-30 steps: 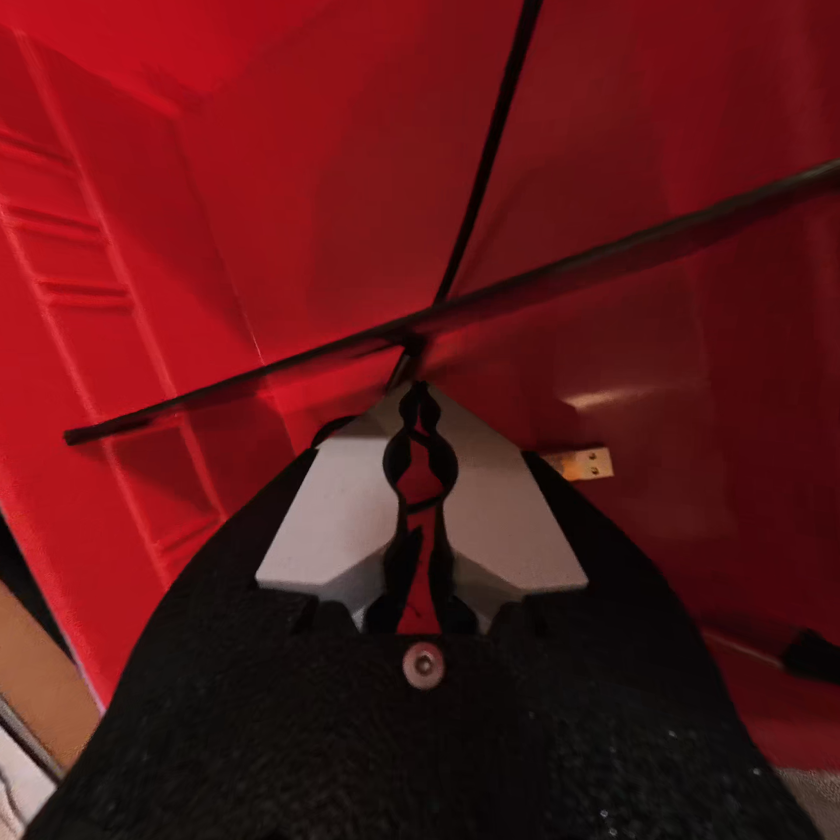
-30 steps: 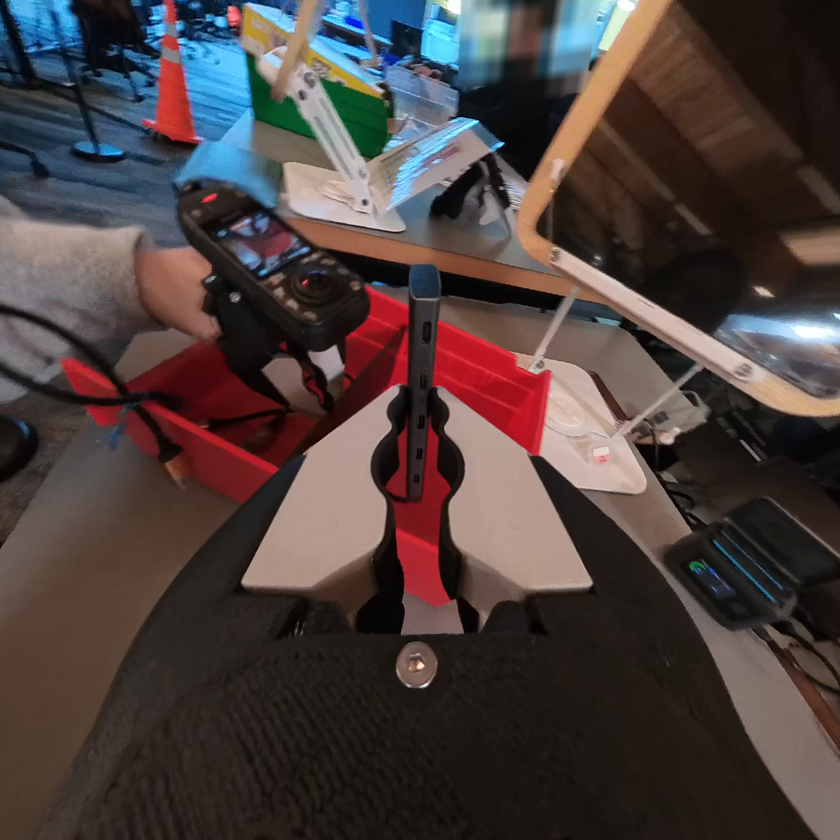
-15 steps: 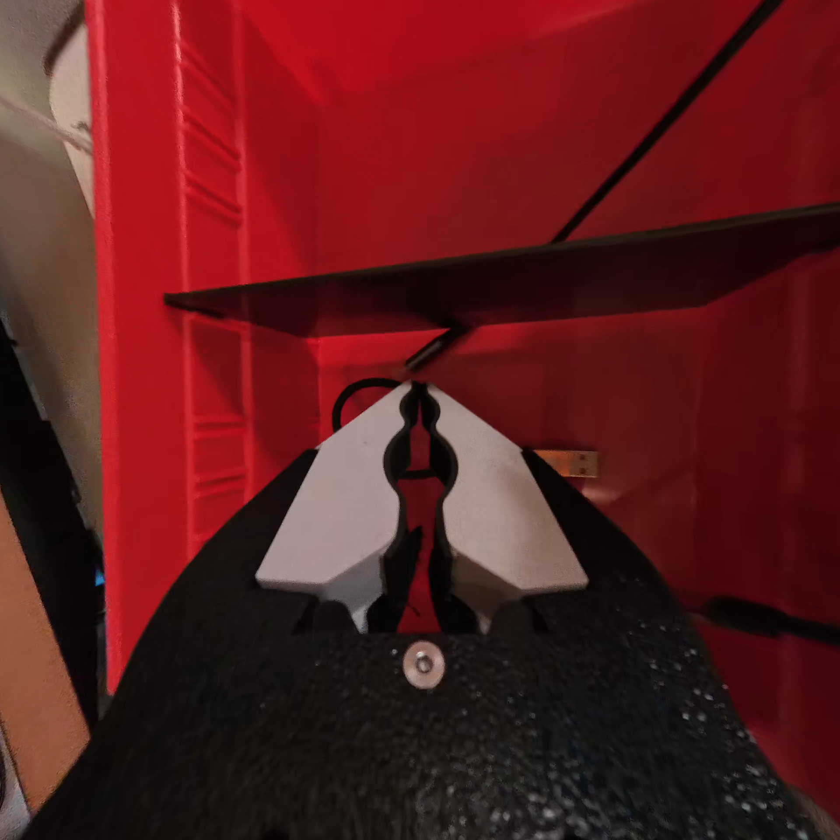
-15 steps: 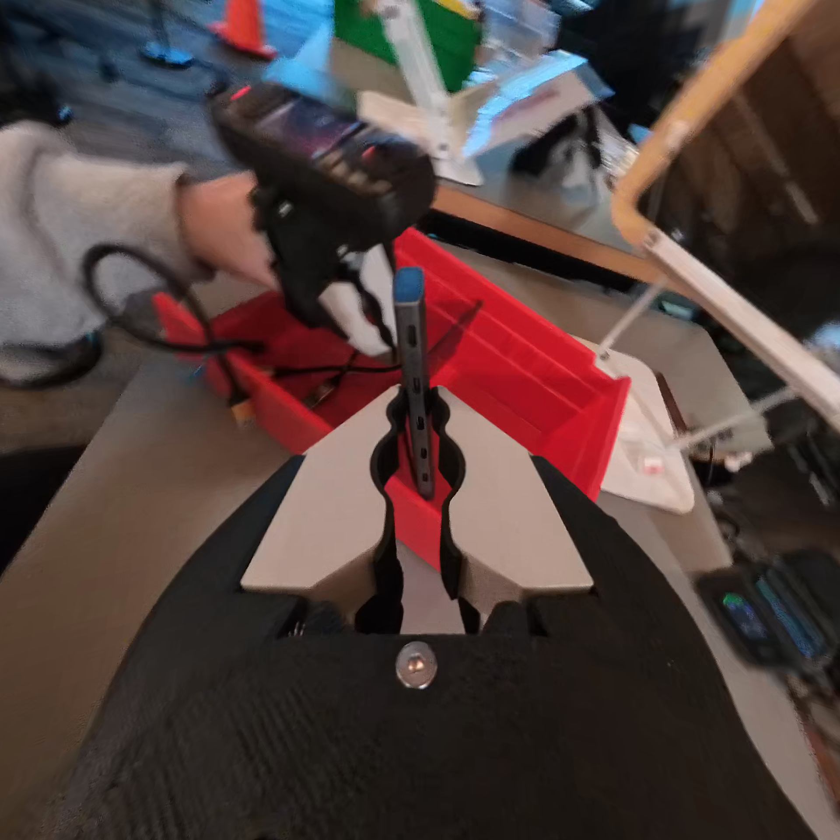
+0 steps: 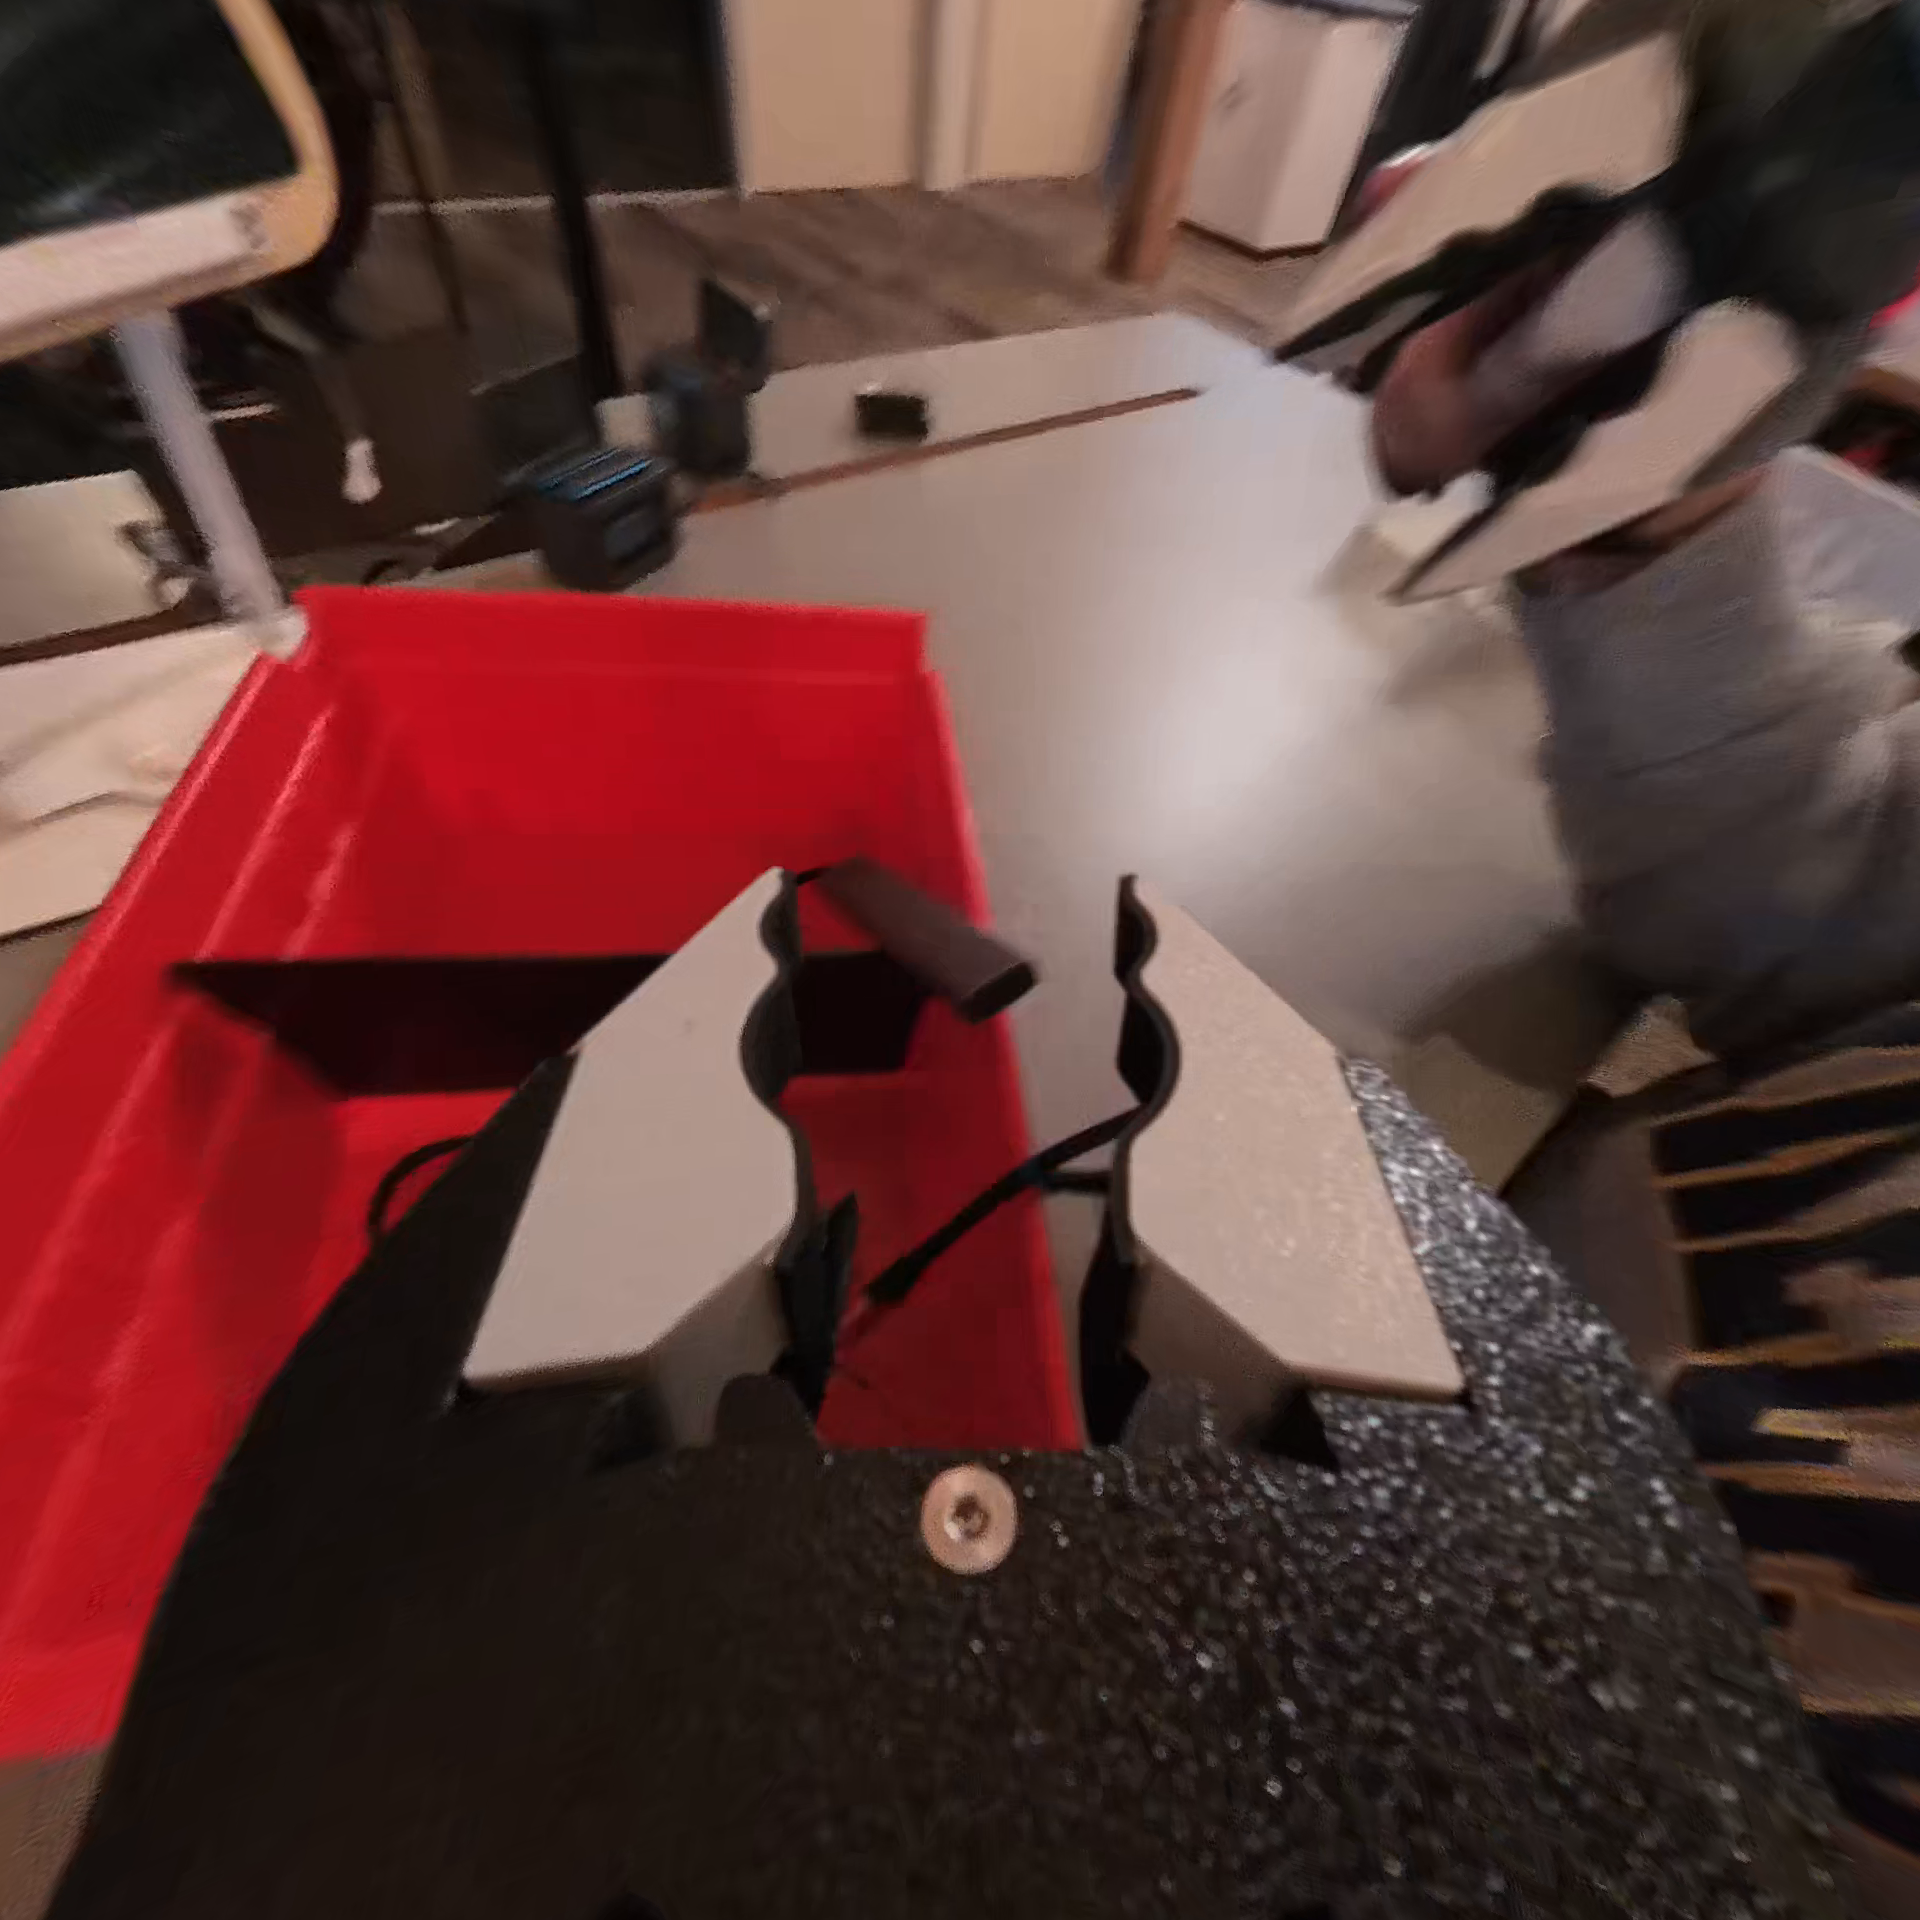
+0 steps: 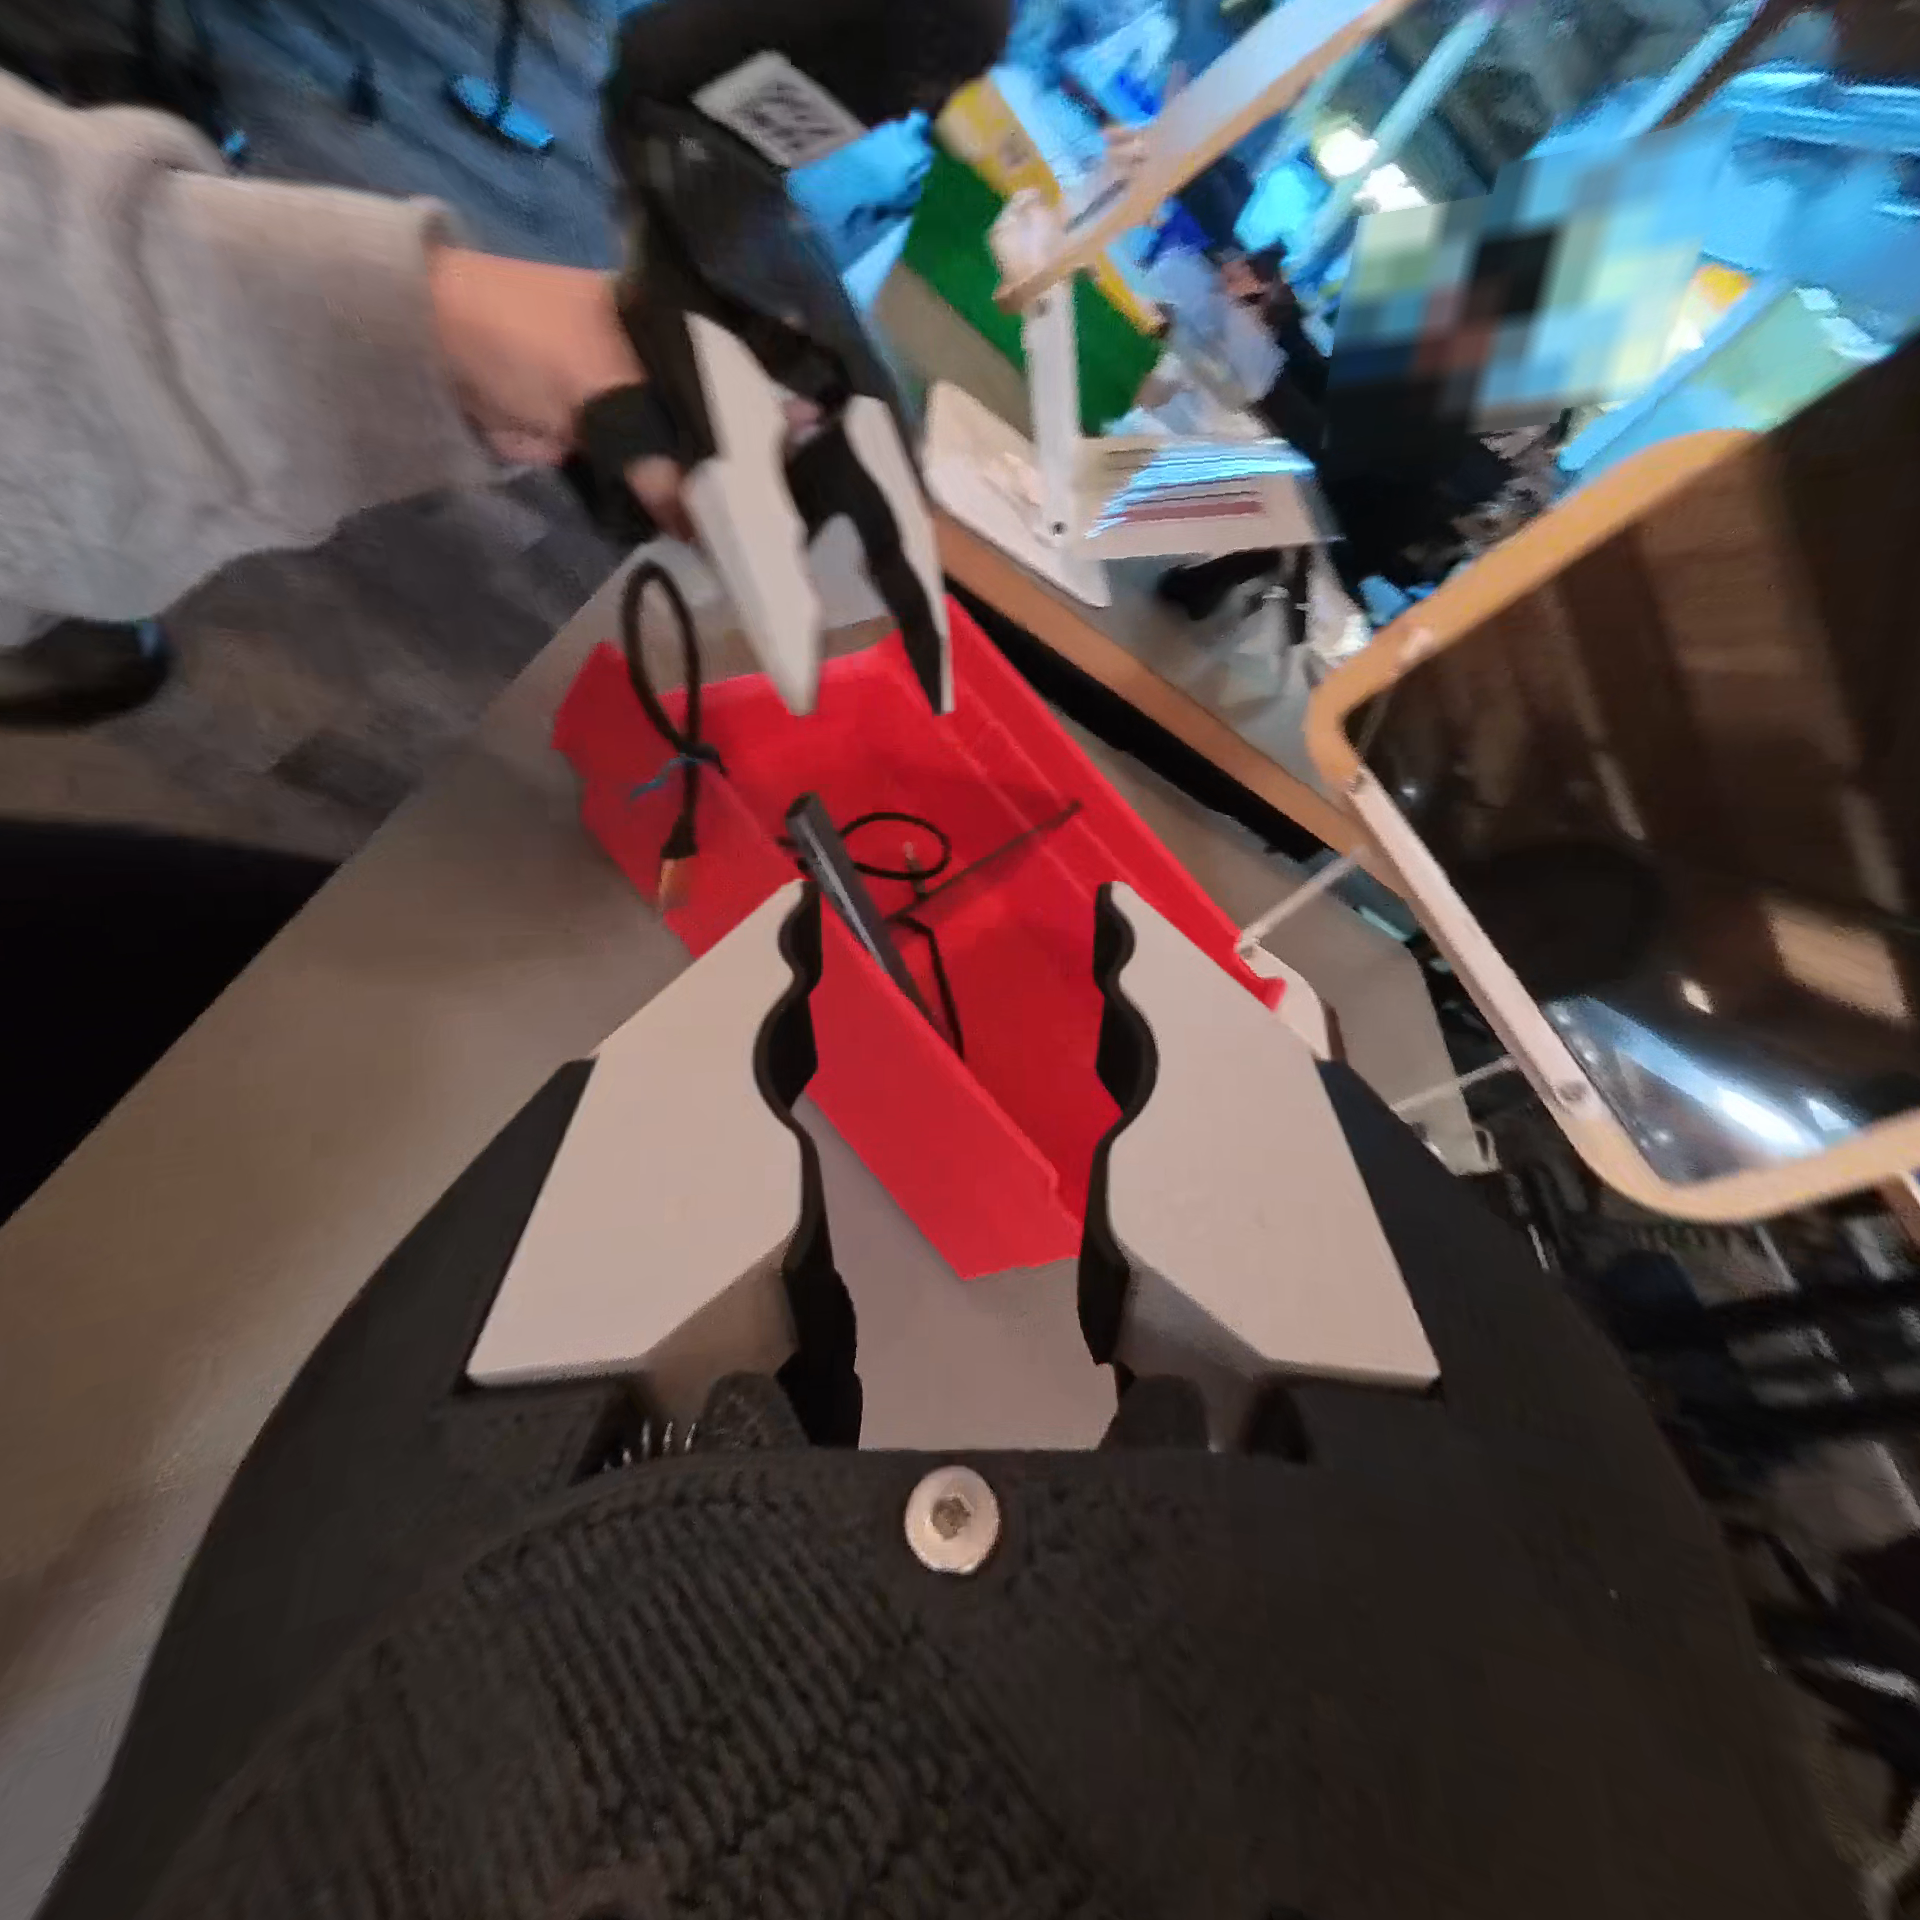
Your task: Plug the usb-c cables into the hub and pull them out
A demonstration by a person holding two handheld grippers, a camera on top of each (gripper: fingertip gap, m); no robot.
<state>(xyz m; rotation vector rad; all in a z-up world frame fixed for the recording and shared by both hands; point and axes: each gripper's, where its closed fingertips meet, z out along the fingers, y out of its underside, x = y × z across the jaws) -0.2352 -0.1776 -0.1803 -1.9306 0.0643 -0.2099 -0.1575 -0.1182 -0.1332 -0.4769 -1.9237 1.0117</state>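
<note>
Dark hub (image 6: 847,894) tilted, apparently beside cables (image 6: 914,862).

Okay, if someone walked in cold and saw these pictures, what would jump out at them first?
The bright red bin on the pale table, split by a dark divider. A dark slim hub leans inside against its near wall, with thin black cables lying loose beside it. Both claws gape open and empty: the right claw up close, the left claw hanging above the bin's far end.

hub (image 6: 847,899) leaning in bin (image 6: 935,1164) | cables (image 6: 914,862) probably behind it | bin on table (image 6: 312,1039)
</note>
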